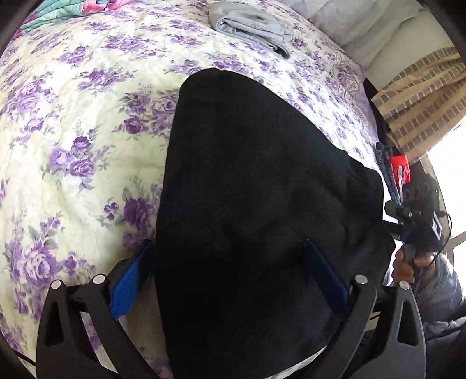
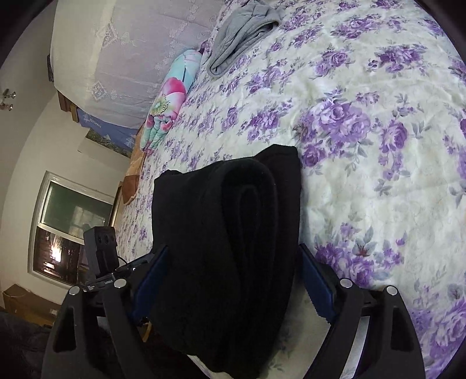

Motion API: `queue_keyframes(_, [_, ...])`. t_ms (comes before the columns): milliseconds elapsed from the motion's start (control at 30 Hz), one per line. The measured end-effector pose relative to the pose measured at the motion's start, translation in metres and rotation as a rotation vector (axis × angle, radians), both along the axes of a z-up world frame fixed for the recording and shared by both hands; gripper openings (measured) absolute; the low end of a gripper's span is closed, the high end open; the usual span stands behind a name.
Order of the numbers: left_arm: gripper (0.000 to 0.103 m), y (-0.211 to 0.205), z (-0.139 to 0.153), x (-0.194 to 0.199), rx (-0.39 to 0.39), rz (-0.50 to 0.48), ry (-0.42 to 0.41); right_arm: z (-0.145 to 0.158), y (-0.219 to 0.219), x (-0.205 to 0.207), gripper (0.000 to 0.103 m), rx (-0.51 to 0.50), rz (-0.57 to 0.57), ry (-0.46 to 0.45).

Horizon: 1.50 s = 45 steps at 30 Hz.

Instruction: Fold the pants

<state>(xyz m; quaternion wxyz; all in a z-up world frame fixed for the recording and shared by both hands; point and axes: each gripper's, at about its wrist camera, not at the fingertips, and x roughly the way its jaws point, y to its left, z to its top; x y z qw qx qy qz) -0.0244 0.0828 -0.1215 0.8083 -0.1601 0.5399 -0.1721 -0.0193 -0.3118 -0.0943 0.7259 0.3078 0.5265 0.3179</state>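
So the black pants [image 1: 250, 204] are lying on the bed, on a cream quilt with purple roses [image 1: 72, 122]; they're already folded into a thick bundle, and in the right wrist view you can see the layers curled over each other at the near end [image 2: 233, 233]; no word yet on whether anyone's happy with the fold, it just sits there.

The left gripper [image 1: 230, 262] is spread wide with the pants between its blue pads; the left pad [image 1: 128, 285] sits just off the cloth's left edge, the other is over the black fabric; I can't tell if either one is actually pressing.

The right gripper [image 2: 233, 268] is also wide, straddling the near end of the bundle; its right-hand pad [image 2: 314, 285] has a sliver of quilt showing beside it, so it's apart from the cloth; the jaws aren't clamped on anything.

In the left wrist view a hand [image 1: 404, 265] holds the other gripper at the right edge of the pants.

Further away on the quilt there's a folded grey garment [image 1: 250, 26]; a bright floral pillow [image 2: 166, 105] lies at the far left edge of the bed.
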Motion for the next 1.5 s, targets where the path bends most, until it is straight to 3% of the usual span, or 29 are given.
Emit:
queue_keyframes(200, [0.097, 0.006, 0.003, 0.002, -0.055, 0.006, 0.037, -0.002, 0.017, 0.007, 0.085, 0.063, 0.022, -0.005])
queue_keyframes(267, [0.062, 0.015, 0.004, 0.003, -0.108, 0.023, 0.043, -0.005, 0.012, 0.007, 0.079, 0.094, 0.017, -0.006])
queue_keyframes(333, [0.058, 0.024, 0.001, 0.004, -0.160, 0.035, 0.059, -0.010, 0.004, 0.005, 0.069, 0.111, 0.005, -0.006])
queue_keyframes(433, [0.058, 0.027, -0.004, 0.003, -0.177, 0.027, 0.062, -0.012, 0.000, 0.002, 0.070, 0.140, 0.016, -0.016])
queue_keyframes(500, [0.058, 0.028, -0.006, 0.005, -0.196, 0.017, 0.075, -0.009, 0.004, 0.003, 0.070, 0.097, 0.024, 0.002])
queue_keyframes(600, [0.065, 0.035, -0.011, 0.009, -0.252, 0.002, 0.094, -0.005, 0.014, 0.004, 0.085, 0.064, 0.047, -0.010])
queue_keyframes(700, [0.082, 0.031, -0.011, 0.008, -0.292, -0.041, 0.075, -0.002, 0.019, -0.002, 0.087, 0.047, 0.089, -0.062])
queue_keyframes(767, [0.091, 0.019, -0.008, 0.009, -0.261, -0.060, 0.061, -0.002, 0.018, -0.005, 0.087, 0.055, 0.076, -0.083])
queue_keyframes(900, [0.090, -0.005, 0.002, 0.007, -0.108, -0.123, 0.039, 0.000, 0.026, -0.005, 0.086, -0.016, 0.031, -0.066])
queue_keyframes(967, [0.063, 0.000, 0.004, 0.007, -0.105, -0.107, 0.033, 0.001, 0.032, -0.004, 0.080, -0.058, 0.016, -0.062])
queue_keyframes(1000, [0.057, 0.006, 0.004, 0.007, -0.140, -0.088, 0.041, 0.001, 0.031, -0.005, 0.066, -0.077, -0.002, -0.057])
queue_keyframes(1033, [0.047, 0.012, 0.003, 0.005, -0.169, -0.070, 0.046, 0.000, 0.027, -0.007, 0.046, -0.098, -0.028, -0.046])
queue_keyframes(1100, [0.037, 0.017, 0.006, 0.002, -0.199, -0.062, 0.035, -0.006, 0.014, -0.011, 0.036, -0.061, -0.078, -0.012])
queue_keyframes(1167, [0.028, 0.018, 0.011, -0.002, -0.195, -0.076, 0.013, -0.006, 0.008, -0.018, 0.032, -0.036, -0.091, -0.009])
queue_keyframes(1333, [0.016, 0.019, 0.032, -0.004, -0.180, -0.094, -0.040, 0.022, 0.016, -0.029, 0.027, -0.128, -0.088, -0.097])
queue_keyframes(1500, [0.014, 0.008, 0.066, -0.010, -0.115, -0.175, -0.136, 0.053, 0.023, -0.034, 0.026, -0.191, -0.080, -0.170])
